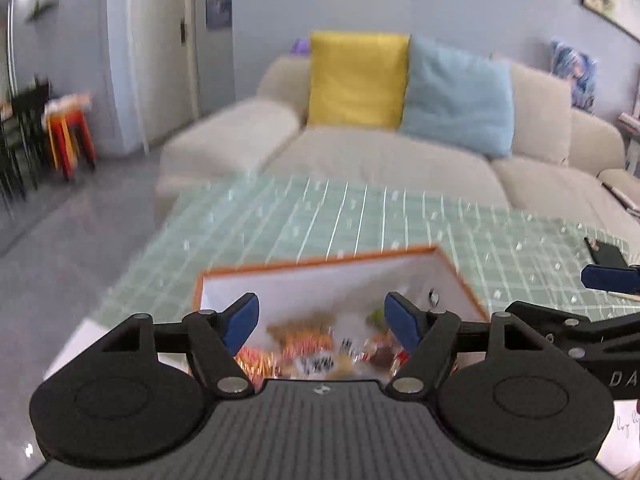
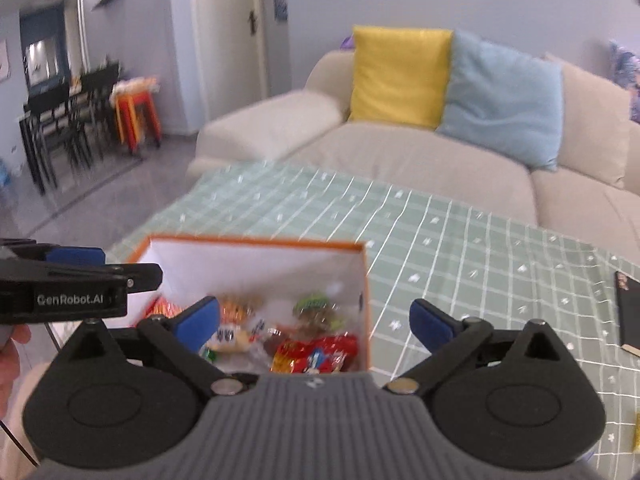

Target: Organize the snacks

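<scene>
An open box (image 1: 320,264) (image 2: 256,258) with orange rim and white inside stands on the green checked tablecloth (image 1: 360,216) (image 2: 460,248). Several wrapped snacks (image 1: 312,344) (image 2: 312,354) lie in its bottom, among them a red packet and a green-topped one. My left gripper (image 1: 322,322) hovers above the box, wide open, nothing between its blue pads. My right gripper (image 2: 316,326) also hangs over the box, wide open and empty; its right finger is past the box's right wall. Each gripper shows at the edge of the other's view.
A dark flat object (image 1: 606,254) (image 2: 628,312) lies on the cloth at the right. Behind the table is a beige sofa (image 1: 380,152) with a yellow cushion (image 1: 358,78) and a blue one. Stools and dark chairs stand at far left. A hand (image 2: 10,356) shows at left.
</scene>
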Demonstrator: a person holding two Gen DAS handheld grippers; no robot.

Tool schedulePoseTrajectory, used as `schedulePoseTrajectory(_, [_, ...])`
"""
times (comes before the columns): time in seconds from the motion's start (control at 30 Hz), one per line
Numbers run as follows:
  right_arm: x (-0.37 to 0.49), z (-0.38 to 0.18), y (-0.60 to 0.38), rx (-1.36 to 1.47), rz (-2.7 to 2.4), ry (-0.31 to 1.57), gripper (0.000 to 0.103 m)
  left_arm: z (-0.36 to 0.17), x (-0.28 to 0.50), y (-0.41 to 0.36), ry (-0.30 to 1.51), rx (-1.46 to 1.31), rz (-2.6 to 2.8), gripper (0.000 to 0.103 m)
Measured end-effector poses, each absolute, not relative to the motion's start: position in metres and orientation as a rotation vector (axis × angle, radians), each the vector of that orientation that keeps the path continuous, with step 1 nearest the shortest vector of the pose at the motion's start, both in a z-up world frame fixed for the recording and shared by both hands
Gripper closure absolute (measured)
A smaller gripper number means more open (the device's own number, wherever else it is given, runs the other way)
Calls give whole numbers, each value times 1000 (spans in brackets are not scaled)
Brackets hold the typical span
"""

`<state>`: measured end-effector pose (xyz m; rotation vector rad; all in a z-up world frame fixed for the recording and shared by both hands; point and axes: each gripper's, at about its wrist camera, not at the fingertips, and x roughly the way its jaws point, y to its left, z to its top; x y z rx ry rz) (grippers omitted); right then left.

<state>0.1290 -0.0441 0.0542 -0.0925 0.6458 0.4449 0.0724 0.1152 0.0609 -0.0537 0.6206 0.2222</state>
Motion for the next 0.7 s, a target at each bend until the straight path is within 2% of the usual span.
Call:
schedulePoseTrajectory(0.3, [75, 78, -86, -29, 383, 523, 4, 74, 37, 75, 505, -13, 181, 13])
schedulePoseTrajectory(0.5, [38, 68, -105, -19, 354, 472, 4, 58, 34, 62, 547, -7, 176, 13])
schedulePoseTrajectory(0.7, [25, 46, -111, -53, 319, 523, 4, 33, 29, 56, 640, -11, 189, 13])
